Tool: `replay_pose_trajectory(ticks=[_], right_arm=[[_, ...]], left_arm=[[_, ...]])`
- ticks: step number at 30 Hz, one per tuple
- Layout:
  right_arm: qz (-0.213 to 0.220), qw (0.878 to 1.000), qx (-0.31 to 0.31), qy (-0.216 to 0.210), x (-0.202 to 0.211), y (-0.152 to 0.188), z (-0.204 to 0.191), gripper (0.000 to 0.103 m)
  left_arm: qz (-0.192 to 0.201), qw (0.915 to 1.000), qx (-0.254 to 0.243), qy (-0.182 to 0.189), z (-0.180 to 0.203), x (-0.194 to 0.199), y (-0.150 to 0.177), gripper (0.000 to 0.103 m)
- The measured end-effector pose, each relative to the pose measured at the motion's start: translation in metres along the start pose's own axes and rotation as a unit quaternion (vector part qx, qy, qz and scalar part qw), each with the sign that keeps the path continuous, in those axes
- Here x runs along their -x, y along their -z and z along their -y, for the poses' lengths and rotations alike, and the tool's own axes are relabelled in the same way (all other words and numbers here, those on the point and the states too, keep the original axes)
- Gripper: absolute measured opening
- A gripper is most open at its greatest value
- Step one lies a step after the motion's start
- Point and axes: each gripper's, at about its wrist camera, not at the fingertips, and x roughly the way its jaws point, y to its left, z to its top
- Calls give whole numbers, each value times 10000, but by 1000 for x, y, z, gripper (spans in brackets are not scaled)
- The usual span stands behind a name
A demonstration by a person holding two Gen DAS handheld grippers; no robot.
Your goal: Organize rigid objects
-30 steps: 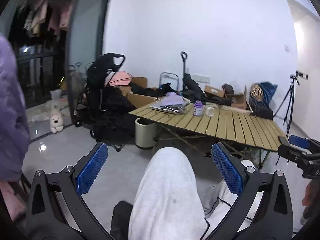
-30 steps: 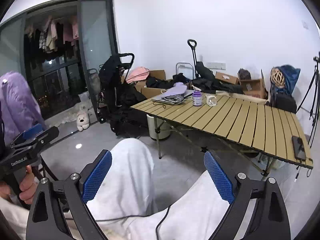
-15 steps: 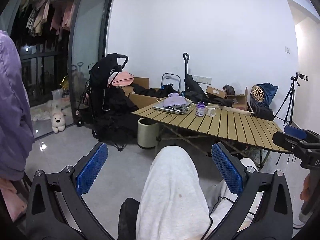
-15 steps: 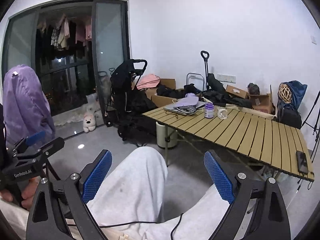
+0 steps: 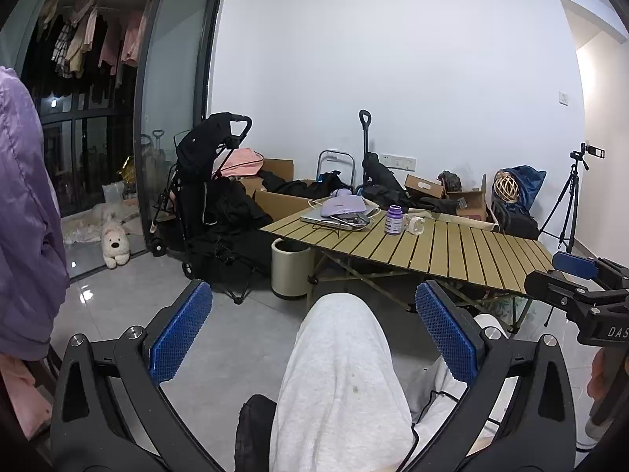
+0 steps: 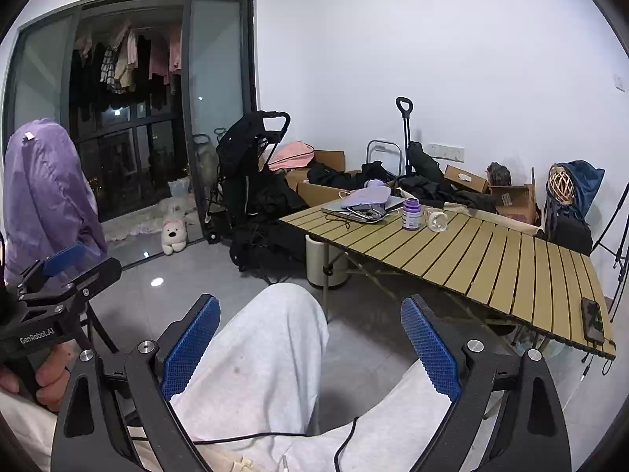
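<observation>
Inventory, left to right: left gripper, black frame with blue textured pads, jaws spread wide and empty, held low over a grey-trousered knee, aimed forward at the slatted tan folding table. Purple-capped white bottle stood upright at the table's far end, clear glass mug just beside it on the right, both well apart from either tool and ahead, slightly right. Right gripper, same build, jaws likewise spread and empty, sat nearer the table edge; judged better placed for first reach.
</observation>
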Motion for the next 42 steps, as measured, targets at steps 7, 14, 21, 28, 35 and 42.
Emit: replay_pose_trajectory(ticks=[7, 14, 21, 28, 35, 42], right_arm=[[-11, 10000, -12, 17, 1, 0, 2, 97], [-30, 10000, -13, -16, 0, 0, 1, 97], [-11, 10000, 32, -28, 1, 1, 0, 97], [-7, 10000, 30, -19, 1, 1, 0, 97], [-18, 10000, 28, -9, 1, 2, -1, 97], [-30, 10000, 28, -4, 0, 2, -1, 97]], left_arm=[[-13, 10000, -43, 18, 2, 0, -1, 103], [-4, 10000, -54, 23, 3, 0, -1, 103], [21, 10000, -59, 13, 0, 3, -3, 103], [31, 10000, -59, 14, 0, 4, -4, 103], [35, 10000, -78, 26, 1, 4, -4, 103], [30, 10000, -88, 30, 0, 5, -6, 103]])
